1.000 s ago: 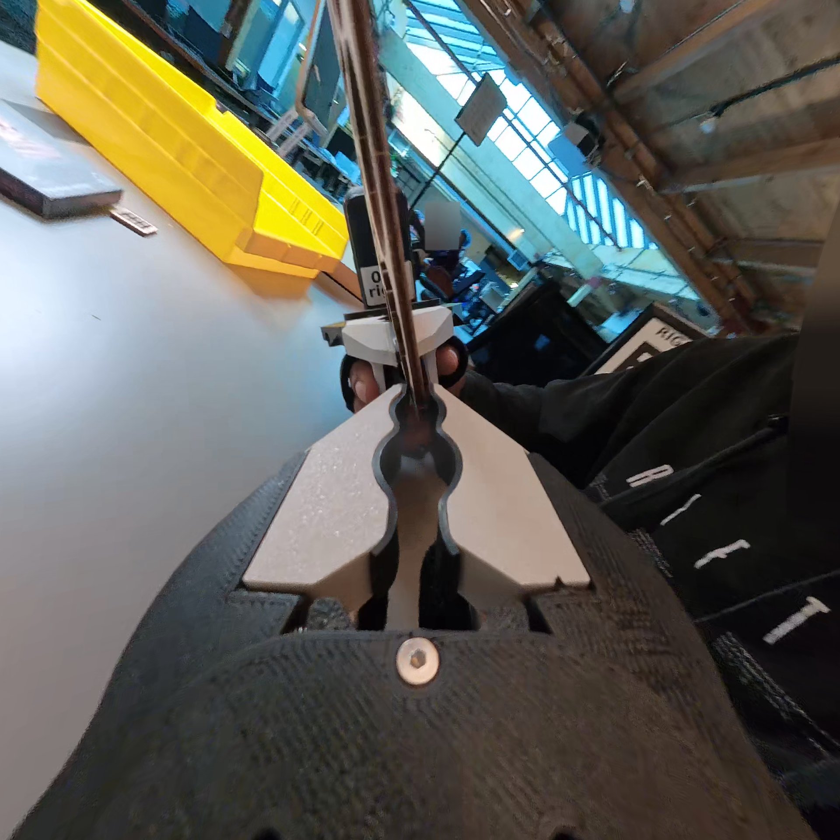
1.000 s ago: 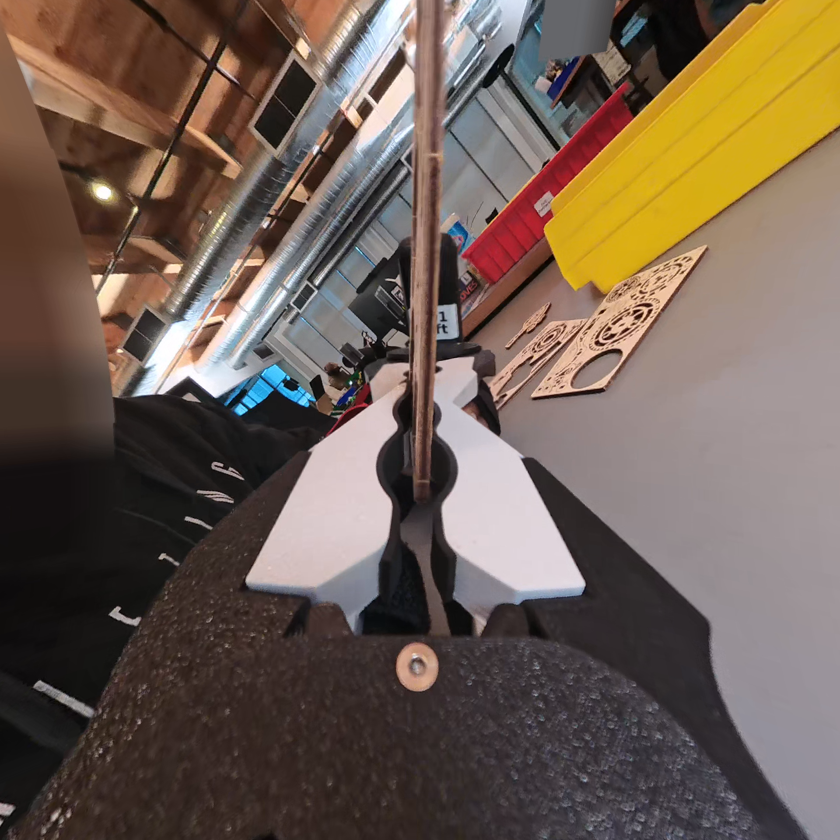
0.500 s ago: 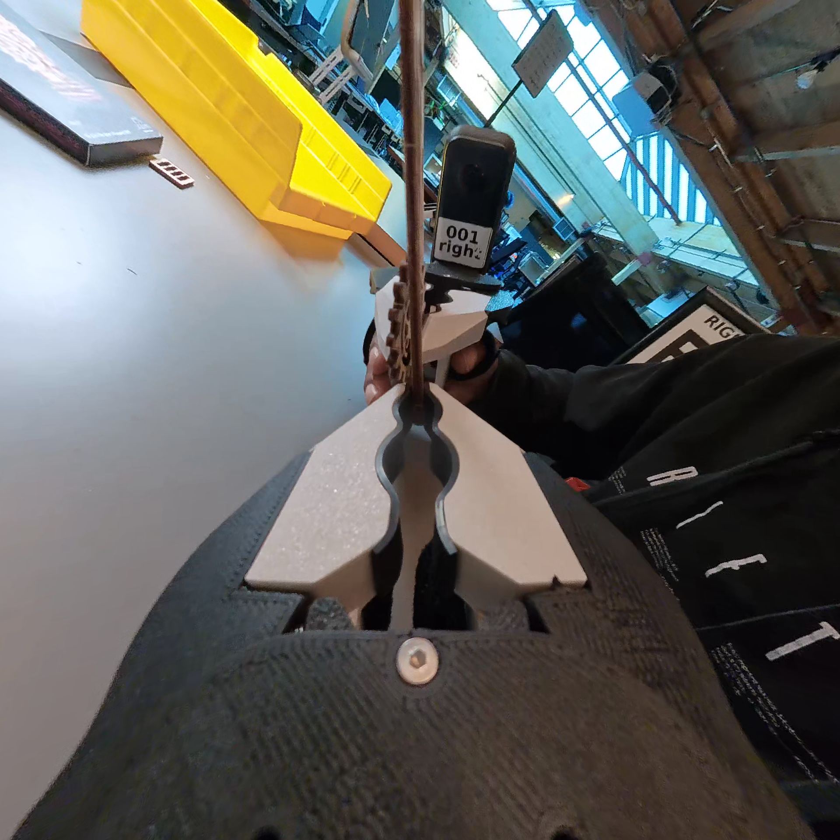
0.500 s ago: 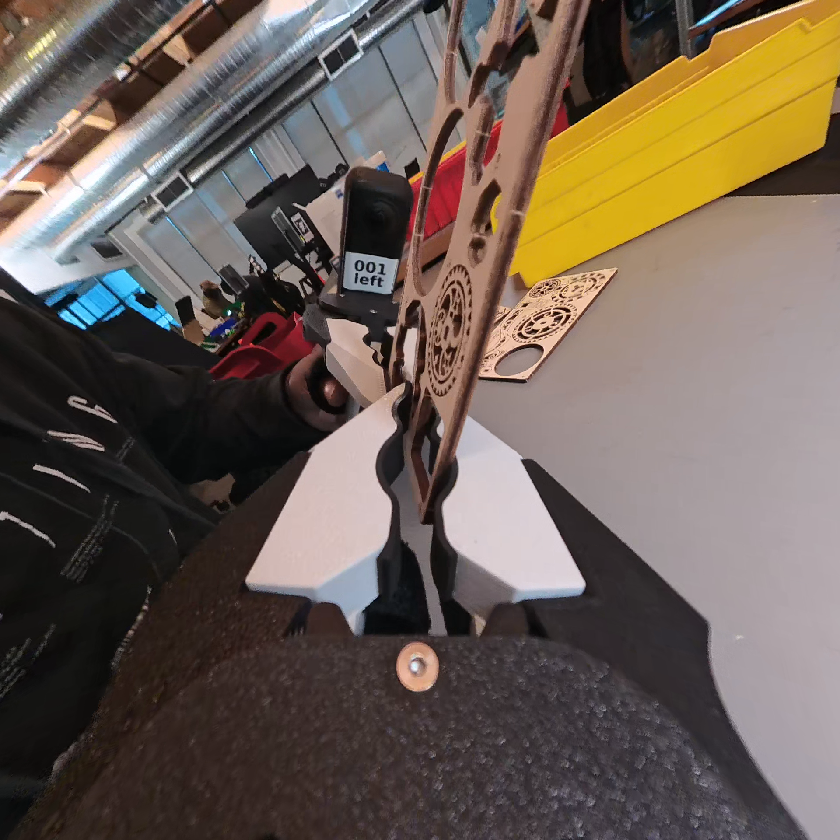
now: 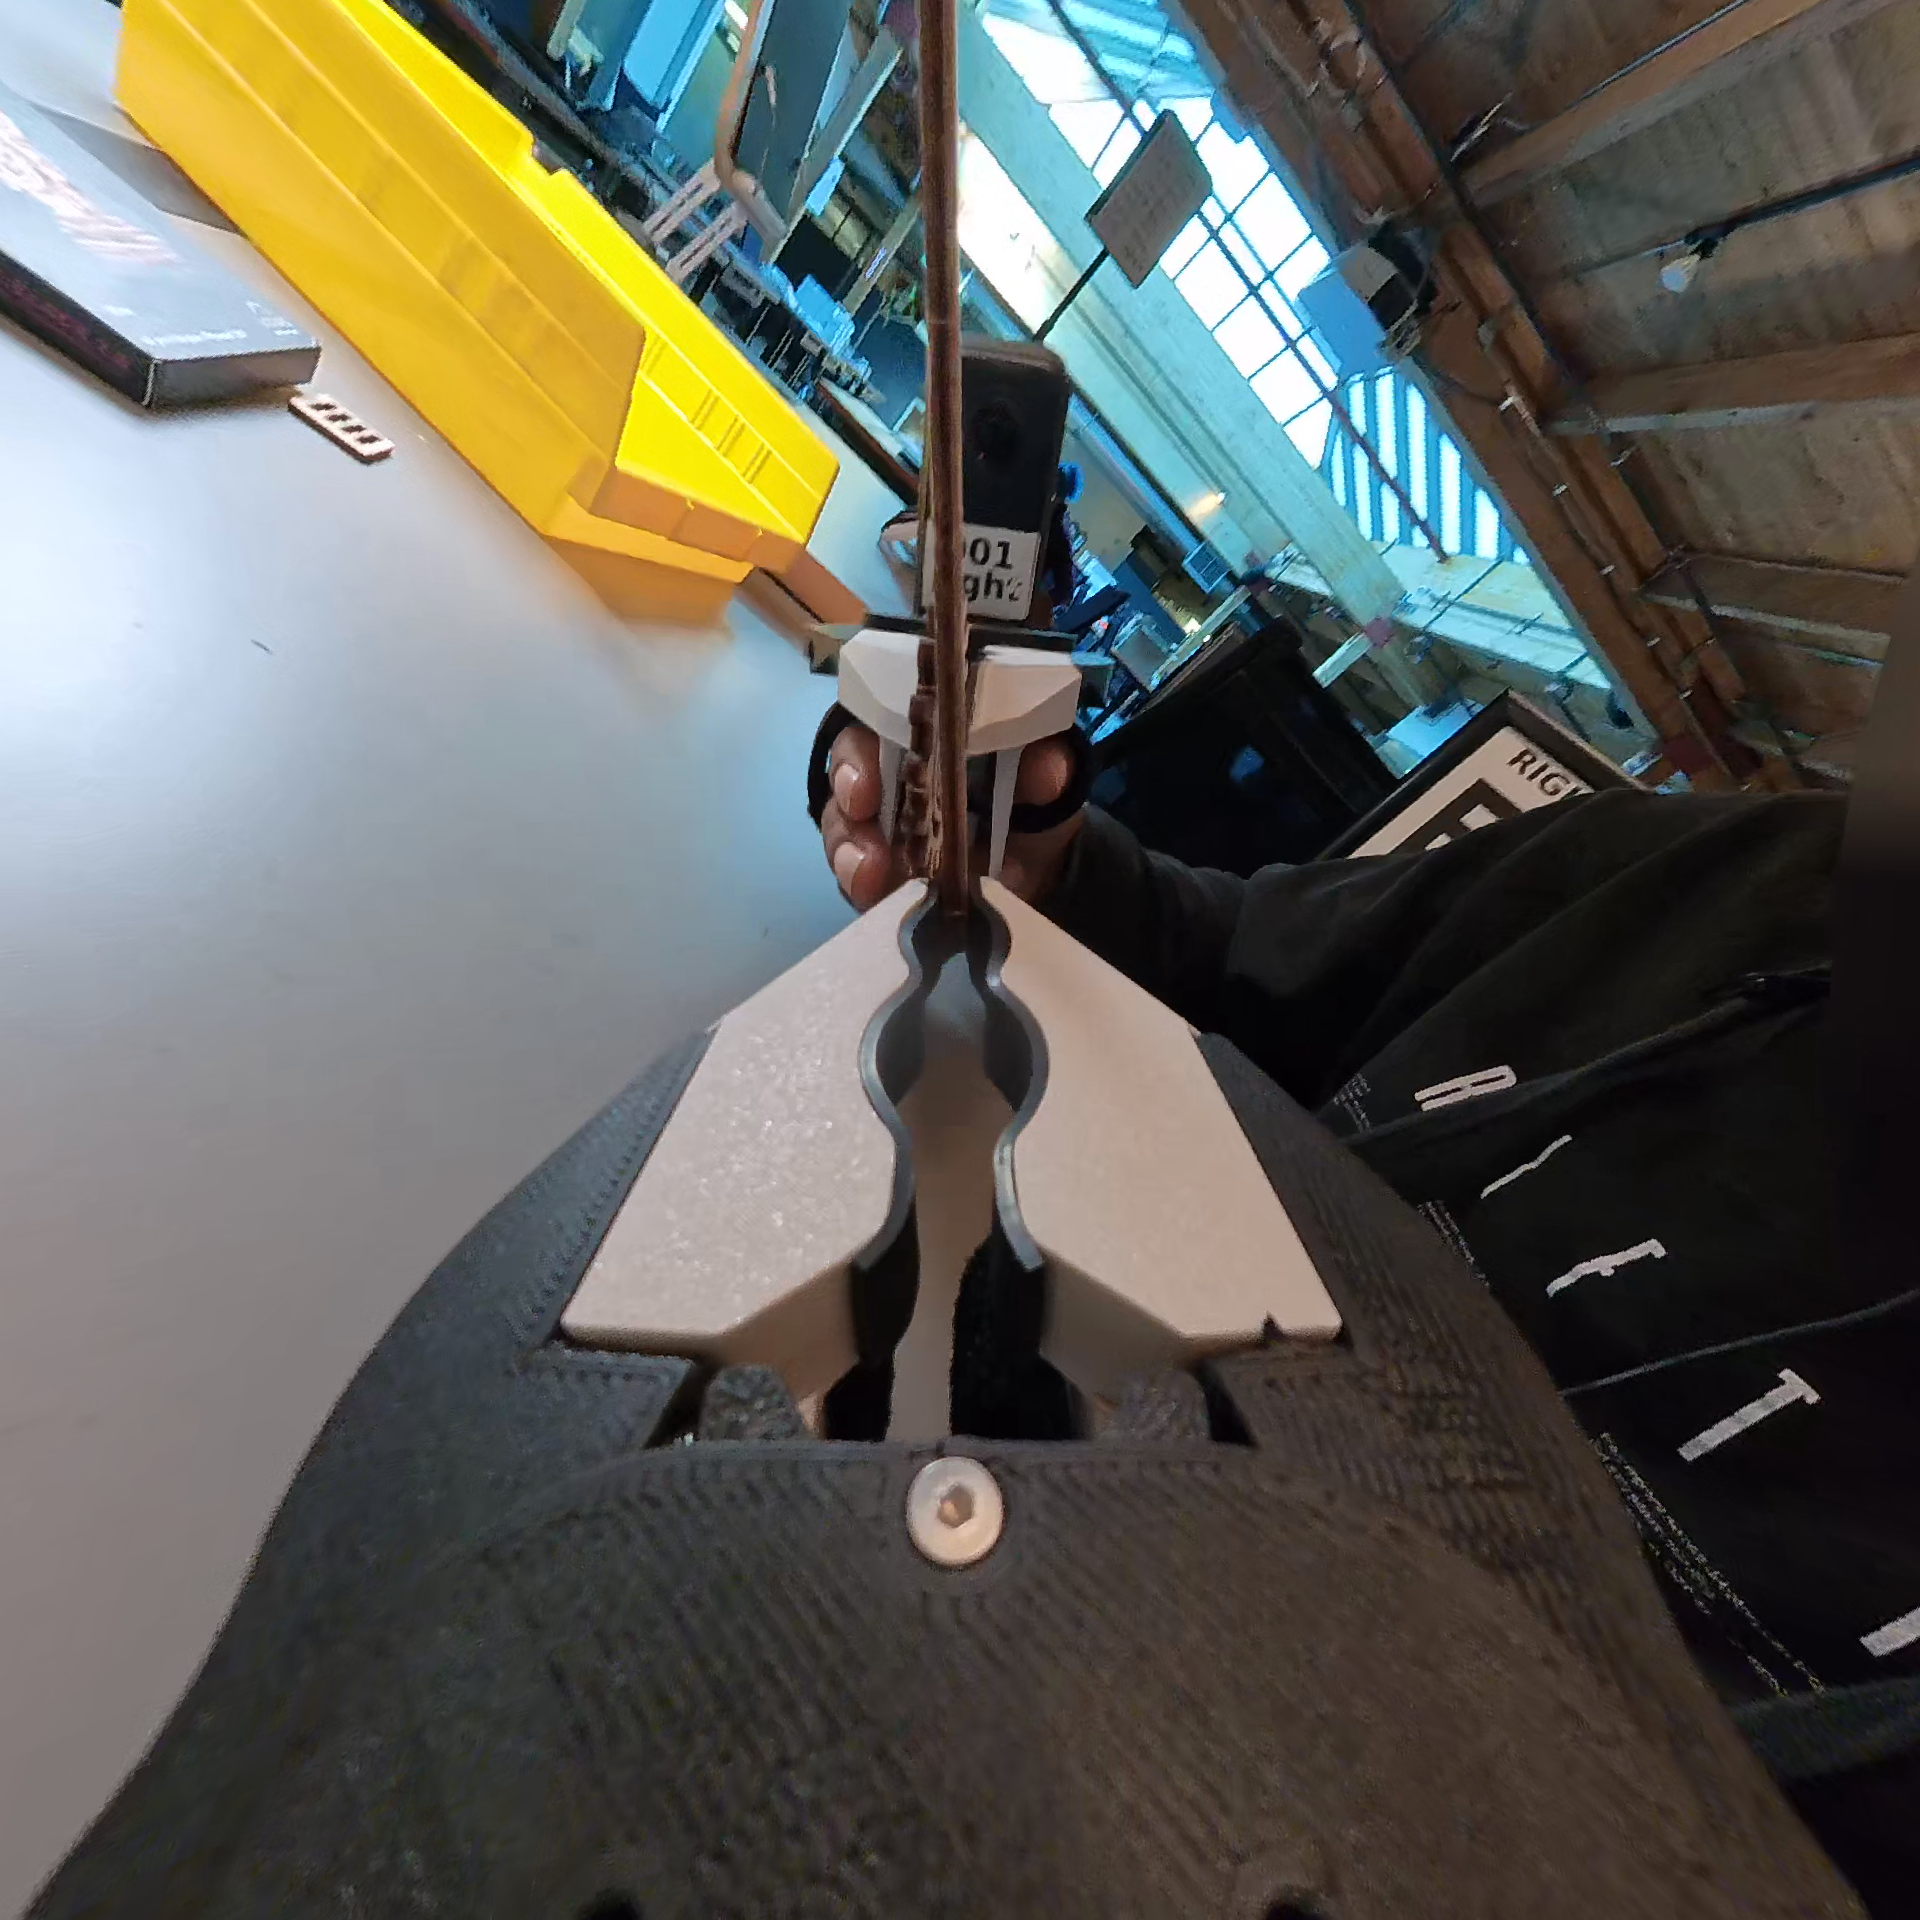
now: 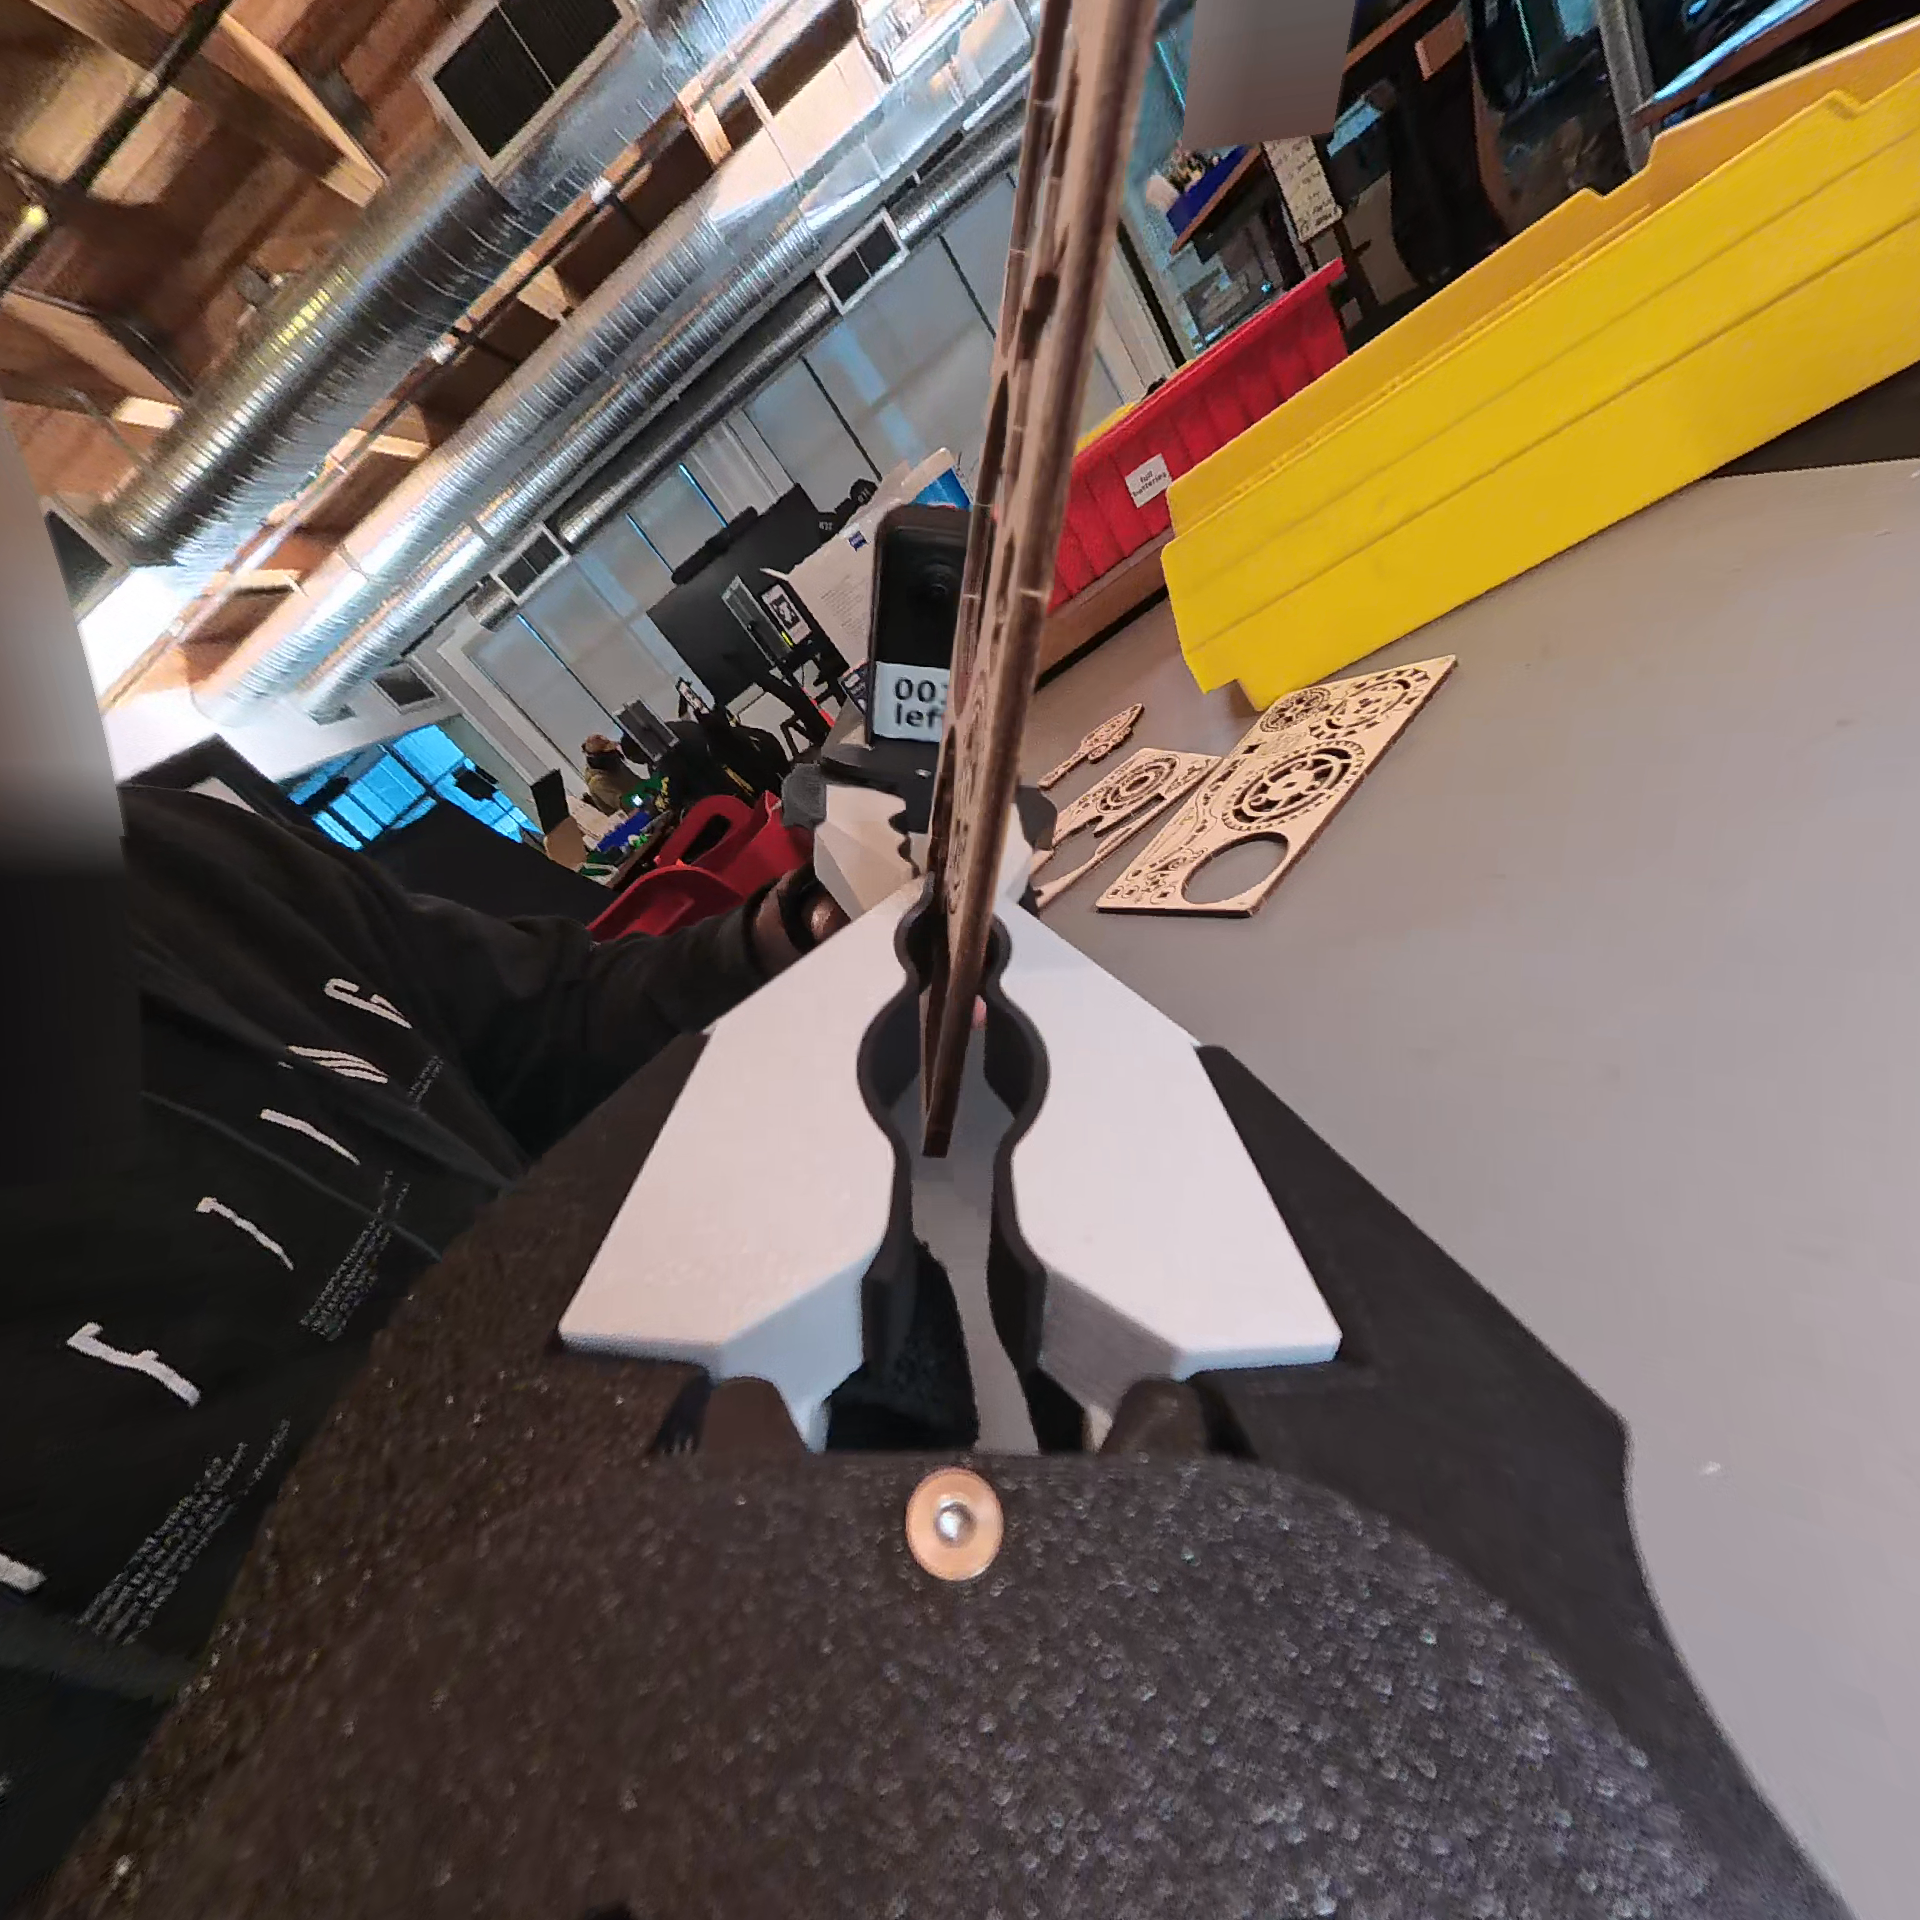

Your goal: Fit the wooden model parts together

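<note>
A thin laser-cut wooden panel [image 5: 940, 312] stands edge-on between my two grippers, above the grey table. My left gripper [image 5: 948, 899] is shut on its near edge. My right gripper [image 5: 945, 831] faces it from the far side, held by a hand, with its fingers closed around the same panel. In the right wrist view the panel [image 6: 1049, 364] rises slightly tilted from my right gripper [image 6: 956, 904], which is shut on it, its lower end lying between the fingers. My left gripper [image 6: 935, 852] shows just behind the panel. A toothed wooden edge [image 5: 920, 769] lies against the panel.
Two cut-out wooden sheets [image 6: 1278, 790] [image 6: 1132, 800] and a small wooden part [image 6: 1091, 743] lie flat on the table by a yellow bin [image 6: 1558, 416] and a red bin [image 6: 1195, 488]. In the left wrist view a yellow bin [image 5: 468, 281], a black box [image 5: 104, 270] and a small wooden strip [image 5: 341, 424] lie on the table. A person's dark sleeve is close. The grippers are tip to tip, or close to it.
Half a second ago the panel showed its cut-out face in the right wrist view; now it is nearly edge-on again. Both grippers stayed shut and facing each other.
</note>
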